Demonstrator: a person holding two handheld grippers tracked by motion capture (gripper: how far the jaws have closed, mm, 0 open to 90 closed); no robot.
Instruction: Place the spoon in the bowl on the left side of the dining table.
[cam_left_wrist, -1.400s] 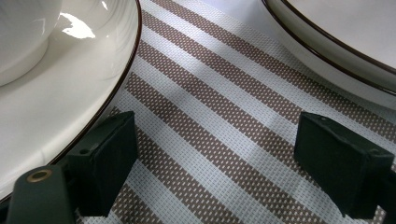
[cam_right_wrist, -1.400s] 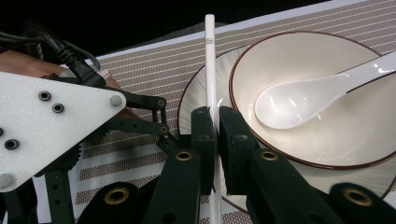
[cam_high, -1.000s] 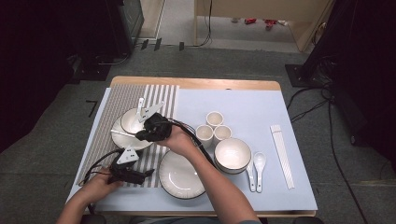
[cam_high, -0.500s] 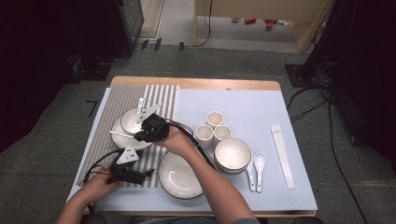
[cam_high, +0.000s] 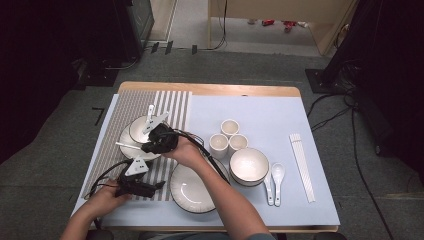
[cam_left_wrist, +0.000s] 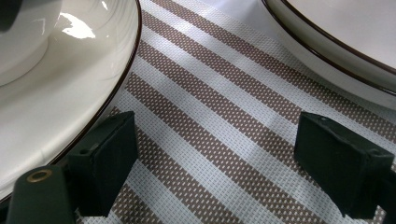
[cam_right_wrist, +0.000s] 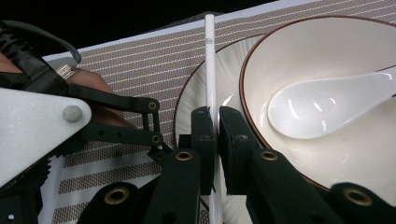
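Note:
My right gripper (cam_right_wrist: 214, 116) is shut on a thin white chopstick (cam_right_wrist: 210, 60), which runs up between its pads and lies over the rim of a brown-edged plate (cam_right_wrist: 224, 88). On that plate stands a cream bowl (cam_right_wrist: 355, 154) with a white spoon (cam_right_wrist: 317, 109) in it. From above, the right gripper (cam_high: 148, 146) hovers over this plate (cam_high: 126, 136) on the striped mat (cam_high: 107, 145), and the chopstick (cam_high: 127, 145) pokes out to the left. My left gripper (cam_left_wrist: 215, 154) stands open low over the mat (cam_left_wrist: 219, 107), nothing between its jaws; in the high view it (cam_high: 156, 185) lies near the front edge.
A large plate (cam_high: 192, 190) sits at the front centre, its edge close to the left gripper. Three cups (cam_high: 229, 127), a second bowl (cam_high: 248, 165), two spoons (cam_high: 276, 175) and a bundle of white chopsticks (cam_high: 301, 165) lie to the right on the blue mat (cam_high: 265, 110).
The right gripper with the chopstick has shifted only slightly over the plate. The left gripper has stayed where it was.

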